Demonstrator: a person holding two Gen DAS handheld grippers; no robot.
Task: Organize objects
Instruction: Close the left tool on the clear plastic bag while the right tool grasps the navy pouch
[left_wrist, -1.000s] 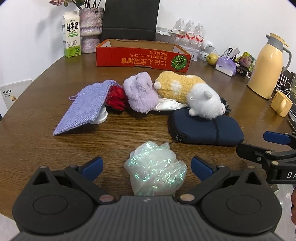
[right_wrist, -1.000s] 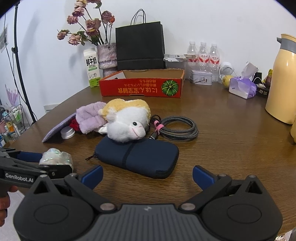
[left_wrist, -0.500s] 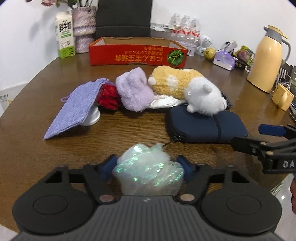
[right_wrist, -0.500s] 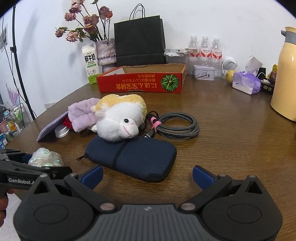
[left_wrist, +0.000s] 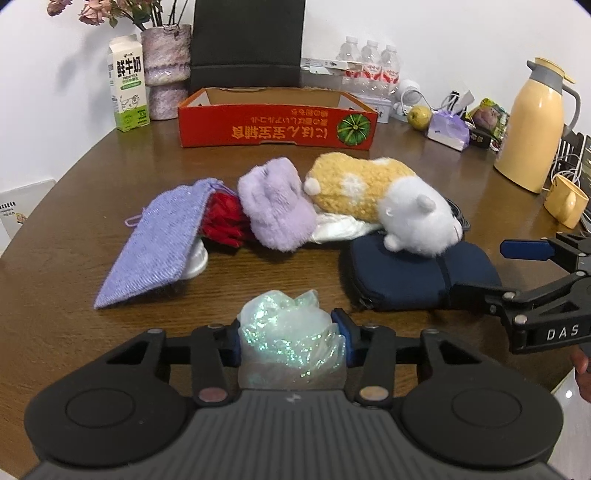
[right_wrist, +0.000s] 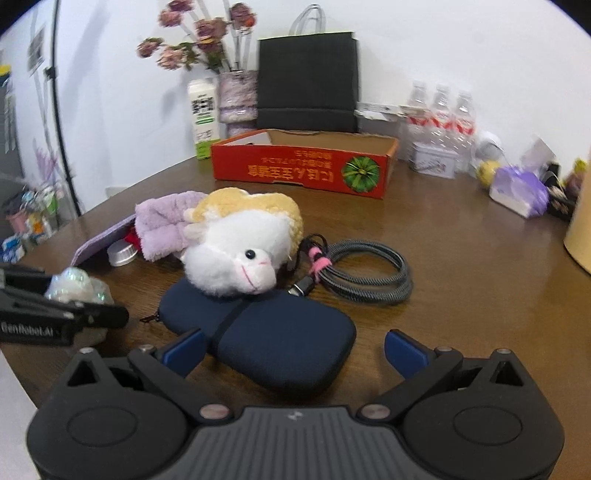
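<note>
Big brown table (left_wrist: 55, 332) filling the view, red cardboard box (left_wrist: 277, 125) sitting at the back, and in front of it the navy pouch (right_wrist: 273, 343) with the plush hamster (right_wrist: 236, 254) resting its head on top. Left gripper (left_wrist: 291, 338) is clamped on the iridescent crinkled bag (left_wrist: 291, 332) at the near edge; right gripper (right_wrist: 293, 350) hangs wide apart over the pouch's near end.

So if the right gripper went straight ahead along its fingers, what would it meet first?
Most likely the navy zip pouch, which lies right ahead of the open right gripper, partly between its fingers. The plush toy resting on the pouch's far end would come next. Depth is unclear, so the gripper's height is uncertain.
</note>
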